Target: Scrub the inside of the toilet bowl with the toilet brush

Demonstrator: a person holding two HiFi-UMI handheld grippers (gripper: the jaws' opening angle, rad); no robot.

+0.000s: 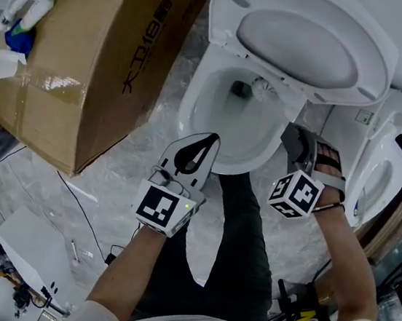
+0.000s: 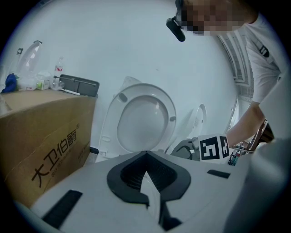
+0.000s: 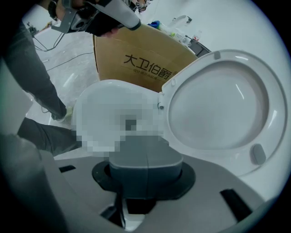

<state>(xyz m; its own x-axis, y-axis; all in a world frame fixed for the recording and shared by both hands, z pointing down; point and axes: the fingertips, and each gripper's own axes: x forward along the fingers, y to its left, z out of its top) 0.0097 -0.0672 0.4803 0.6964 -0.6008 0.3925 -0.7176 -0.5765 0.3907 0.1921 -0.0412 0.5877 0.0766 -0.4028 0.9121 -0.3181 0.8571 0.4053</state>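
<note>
The toilet brush (image 1: 263, 91) is down inside the toilet bowl (image 1: 190, 110), its pale bristle head lying near the dark drain at the bottom, below the raised lid (image 1: 312, 42). Your right gripper (image 1: 293, 137) is the nearer one. It sits just beside the bowl's right rim, pointing up and left toward the brush head. Its own view shows the two grey pads pressed flush together, with no handle visible between them. Your left gripper (image 1: 213, 139) hovers over the near rim with its tips meeting and nothing in it, and the cardboard box (image 1: 104, 55) stands off to its left. The handle cannot be traced in any view, and the bowl is masked in the right gripper view. Where the long axis runs is therefore a guess: probably from the head out toward the right rim. On that reading the scrubbing falls to your right gripper, which would need to part its jaws and close across the handle before sweeping the bowl's wall.
</note>
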